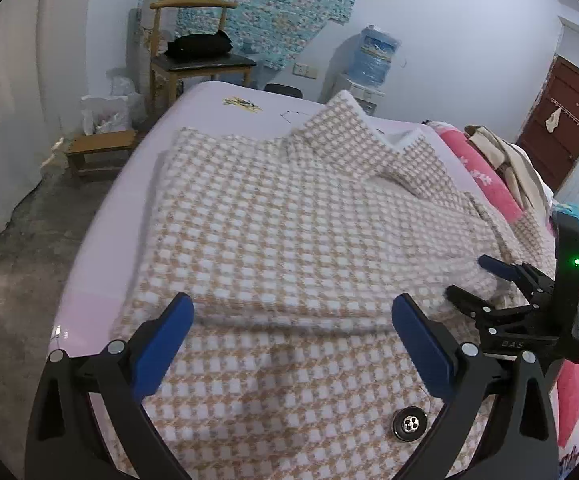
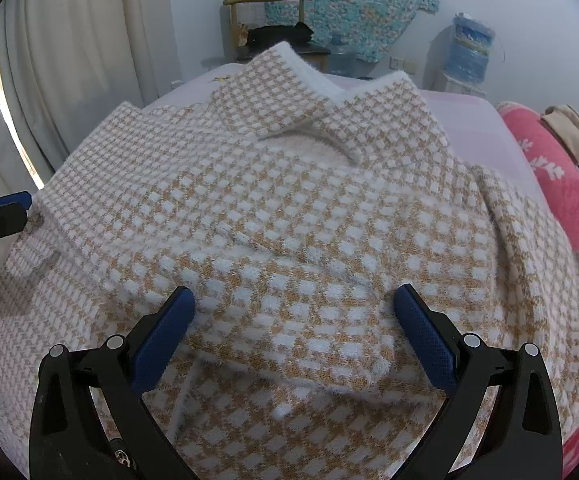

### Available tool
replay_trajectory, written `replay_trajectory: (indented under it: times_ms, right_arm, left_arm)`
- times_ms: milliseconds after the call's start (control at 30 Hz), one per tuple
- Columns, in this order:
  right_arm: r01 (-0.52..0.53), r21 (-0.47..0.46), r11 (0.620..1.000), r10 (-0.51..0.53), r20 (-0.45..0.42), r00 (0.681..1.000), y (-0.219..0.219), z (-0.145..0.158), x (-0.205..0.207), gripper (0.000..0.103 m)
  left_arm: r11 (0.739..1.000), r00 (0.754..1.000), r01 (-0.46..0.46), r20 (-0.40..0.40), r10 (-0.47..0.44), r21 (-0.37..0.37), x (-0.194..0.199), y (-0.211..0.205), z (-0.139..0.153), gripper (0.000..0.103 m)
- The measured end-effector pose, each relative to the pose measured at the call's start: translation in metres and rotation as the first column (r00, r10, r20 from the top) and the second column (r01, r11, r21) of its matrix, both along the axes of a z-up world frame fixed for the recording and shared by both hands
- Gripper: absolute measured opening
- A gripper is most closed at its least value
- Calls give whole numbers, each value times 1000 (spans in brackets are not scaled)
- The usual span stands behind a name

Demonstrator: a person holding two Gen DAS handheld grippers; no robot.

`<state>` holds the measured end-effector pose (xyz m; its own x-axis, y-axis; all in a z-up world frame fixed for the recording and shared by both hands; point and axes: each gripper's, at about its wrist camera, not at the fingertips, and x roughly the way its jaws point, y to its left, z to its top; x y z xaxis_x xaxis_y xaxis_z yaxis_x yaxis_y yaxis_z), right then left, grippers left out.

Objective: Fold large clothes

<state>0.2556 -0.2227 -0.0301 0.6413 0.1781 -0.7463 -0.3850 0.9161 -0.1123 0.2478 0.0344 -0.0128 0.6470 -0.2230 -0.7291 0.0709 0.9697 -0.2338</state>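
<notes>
Left tool (image 1: 292,312) is hovering with fingers spread wide over the coat (image 1: 289,220), gripping nothing. Right tool (image 2: 294,305) is likewise gaping wide, empty, over a folded sleeve (image 2: 289,320). Coat is lying flat on the bed (image 1: 101,232), collar (image 2: 329,104) at the far end. Left view is showing the right tool (image 1: 489,280) from the side, a button (image 1: 409,424) near its own fingers, and a door (image 1: 561,120). Right view is catching the left tool's tip (image 2: 5,204) at the coat's edge, plus a curtain (image 2: 69,60).

faint "das", perhaps, on the right gripper (image 1: 501,280) body.
</notes>
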Motion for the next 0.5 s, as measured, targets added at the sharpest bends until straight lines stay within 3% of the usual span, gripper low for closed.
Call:
replay_trajectory:
  times_ms: [500]
  right_arm:
    - [1,0,1000,-1,0,1000,0,0,0,95]
  left_arm:
    - [1000,1000,-18,-17,17,-13,-10,4,-2,98]
